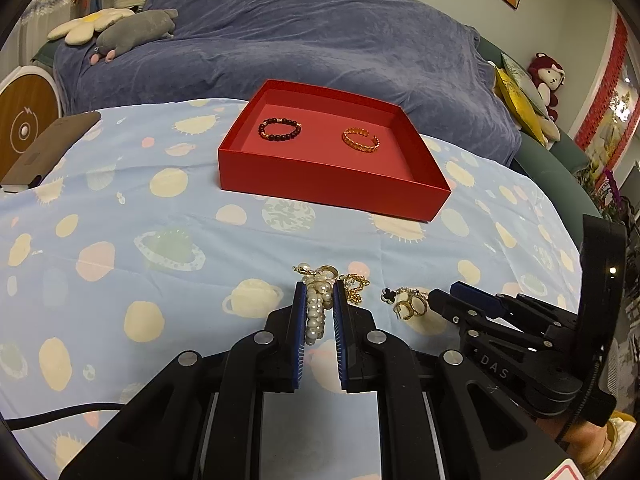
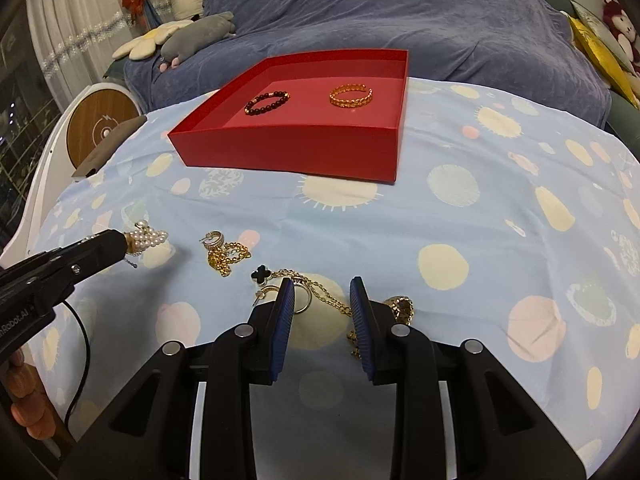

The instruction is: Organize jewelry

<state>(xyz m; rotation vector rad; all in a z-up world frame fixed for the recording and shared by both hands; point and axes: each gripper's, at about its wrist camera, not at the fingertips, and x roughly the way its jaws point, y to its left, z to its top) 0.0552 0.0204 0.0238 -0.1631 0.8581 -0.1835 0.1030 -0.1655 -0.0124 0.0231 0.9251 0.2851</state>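
A red tray [image 1: 320,188] [image 2: 288,152] on the blue patterned cloth holds a dark bead bracelet [image 1: 279,129] [image 2: 267,103] and a gold cuff bracelet [image 1: 361,140] [image 2: 351,96]. My left gripper [image 1: 319,294] is shut on a pearl bracelet [image 1: 316,312] [image 2: 148,240] at cloth level. My right gripper [image 2: 322,292] is open, its jaws on either side of a gold chain with a black clover [image 2: 262,275] and a hoop earring [image 2: 302,304]. A gold chain pile [image 2: 226,258] [image 1: 354,288] lies between the grippers. The right gripper [image 1: 460,300] shows at right in the left wrist view.
A blue blanket-covered sofa [image 1: 300,40] lies behind the table with plush toys [image 1: 132,32]. A dark notebook [image 1: 48,148] sits at the cloth's left edge. A round wooden-faced object [image 2: 100,128] stands at left. A gold mesh piece [image 2: 402,308] lies by the right finger.
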